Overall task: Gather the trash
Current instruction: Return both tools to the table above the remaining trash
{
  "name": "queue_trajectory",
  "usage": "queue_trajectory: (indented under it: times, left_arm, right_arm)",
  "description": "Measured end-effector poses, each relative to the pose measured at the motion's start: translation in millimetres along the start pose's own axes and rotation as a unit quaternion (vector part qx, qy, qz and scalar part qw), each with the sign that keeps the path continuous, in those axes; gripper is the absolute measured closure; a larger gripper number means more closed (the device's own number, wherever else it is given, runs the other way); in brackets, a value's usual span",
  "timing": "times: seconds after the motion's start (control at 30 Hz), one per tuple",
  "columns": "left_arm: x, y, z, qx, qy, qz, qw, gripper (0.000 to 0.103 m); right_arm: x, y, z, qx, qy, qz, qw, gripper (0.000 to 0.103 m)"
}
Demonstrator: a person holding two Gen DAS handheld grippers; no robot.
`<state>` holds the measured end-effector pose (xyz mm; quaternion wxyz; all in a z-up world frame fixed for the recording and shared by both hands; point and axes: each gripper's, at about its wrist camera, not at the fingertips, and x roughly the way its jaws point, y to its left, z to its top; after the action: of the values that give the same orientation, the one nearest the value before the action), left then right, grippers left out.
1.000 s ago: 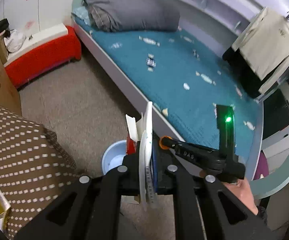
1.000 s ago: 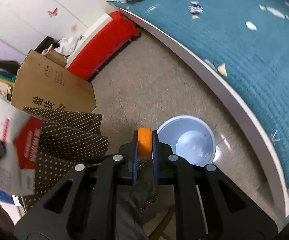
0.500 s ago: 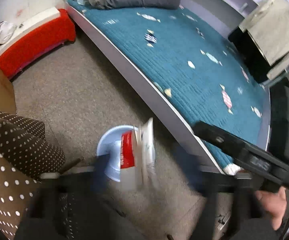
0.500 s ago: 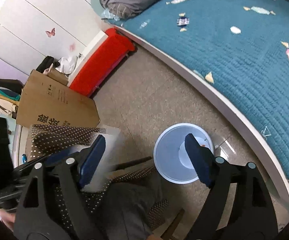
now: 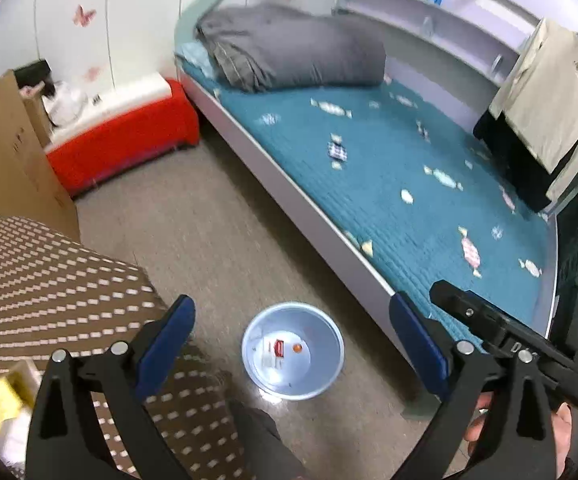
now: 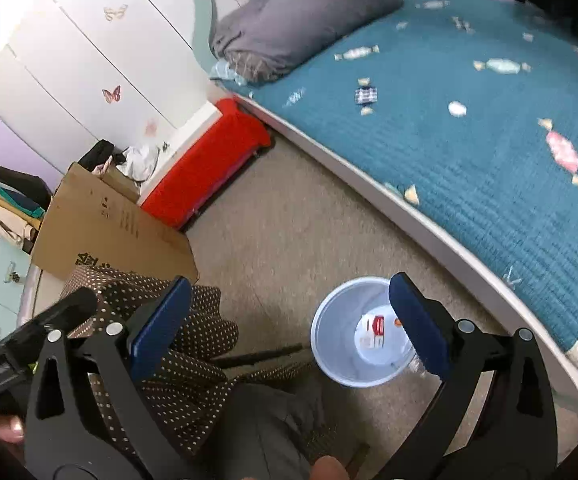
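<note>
**Trash in the bin, both tools empty**

Big teal bed (image 5: 409,184) along the right, grey duvet (image 5: 289,56) bunched at the head. Red bench (image 5: 129,136) against the wall, cardboard box (image 6: 105,228) leaning nearby. Down on the floor, a pale blue bin (image 5: 293,350) just beside the bed frame. Inside it: a white-and-red paper wrapper (image 5: 272,353) and a tiny orange bit (image 5: 297,347). Left tool (image 5: 293,340) spreading wide, nothing between the jaws. Right tool (image 6: 289,320) likewise opening, empty. Probably featherlight, crumply, easy to crush; best pinched flat by an edge. Orange bit looks small and slippery.
</note>
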<state>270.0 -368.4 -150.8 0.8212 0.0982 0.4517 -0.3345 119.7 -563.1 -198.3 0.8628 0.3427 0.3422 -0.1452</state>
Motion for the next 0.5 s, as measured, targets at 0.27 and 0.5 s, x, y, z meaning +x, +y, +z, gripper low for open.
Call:
queue_trajectory:
  times: [0.27, 0.5]
  left_arm:
    - [-72, 15, -6, -0.004, -0.067, 0.017, 0.9976, 0.007]
    - [-129, 40, -24, -0.014, -0.117, 0.037, 0.9923, 0.007]
  right_arm:
    - [-34, 53, 1, -0.058, -0.025, 0.008, 0.998, 0.006]
    - [-50, 109, -9, -0.113, -0.02, 0.037, 0.993, 0.006]
